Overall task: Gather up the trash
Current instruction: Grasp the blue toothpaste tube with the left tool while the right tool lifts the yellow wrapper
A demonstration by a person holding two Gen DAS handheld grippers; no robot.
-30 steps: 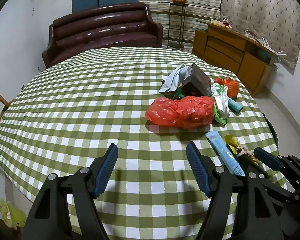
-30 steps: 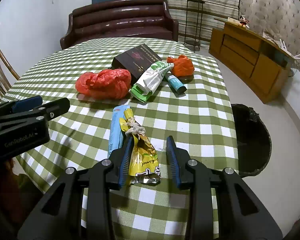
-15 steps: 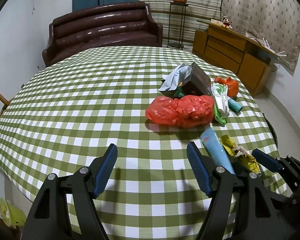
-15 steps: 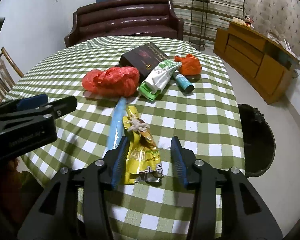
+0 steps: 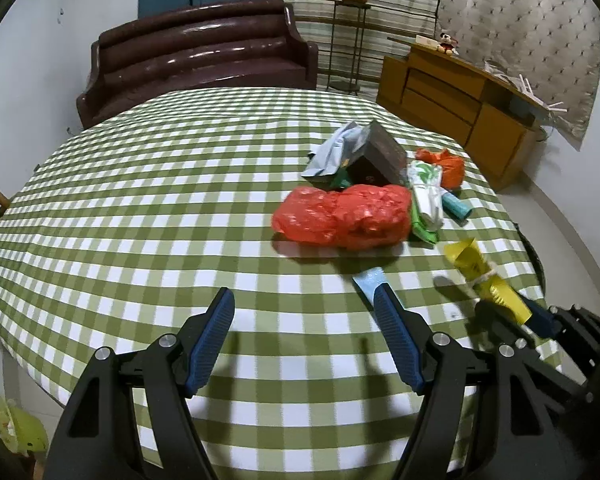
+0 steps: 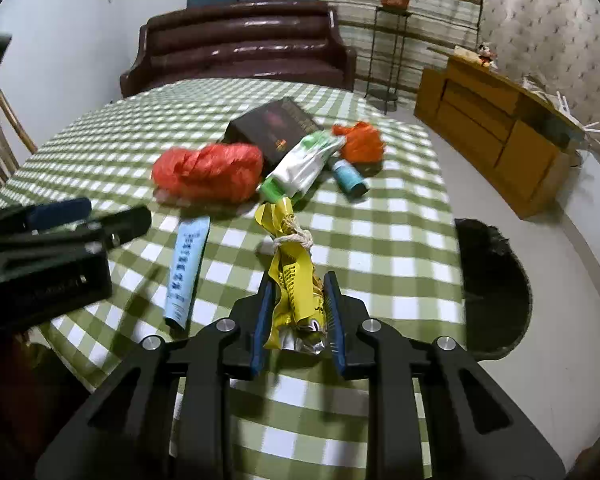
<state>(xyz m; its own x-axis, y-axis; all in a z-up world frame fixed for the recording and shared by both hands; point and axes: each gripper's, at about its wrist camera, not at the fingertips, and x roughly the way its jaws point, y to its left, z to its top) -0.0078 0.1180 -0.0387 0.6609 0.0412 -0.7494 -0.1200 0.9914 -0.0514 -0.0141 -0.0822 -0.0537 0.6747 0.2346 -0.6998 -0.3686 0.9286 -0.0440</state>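
My right gripper (image 6: 298,288) is shut on a yellow wrapper (image 6: 294,276) tied with string and holds it lifted off the green checked table (image 6: 380,248); it also shows in the left wrist view (image 5: 484,276). My left gripper (image 5: 306,320) is open and empty above the table's near edge. A light blue tube (image 6: 186,268) lies left of the wrapper. A red plastic bag (image 5: 344,216), a dark box (image 5: 380,156), a white-green pouch (image 5: 426,192), an orange bag (image 5: 444,164) and a teal can (image 6: 350,176) lie further back.
A black trash bin (image 6: 492,288) stands on the floor by the table's right edge. A brown sofa (image 5: 196,60) is behind the table, a wooden cabinet (image 5: 460,108) at the right, a wooden chair (image 6: 0,136) at the left.
My right gripper closed on the yellow wrapper and lifted it off the table. The left gripper stayed open and drew back a little.
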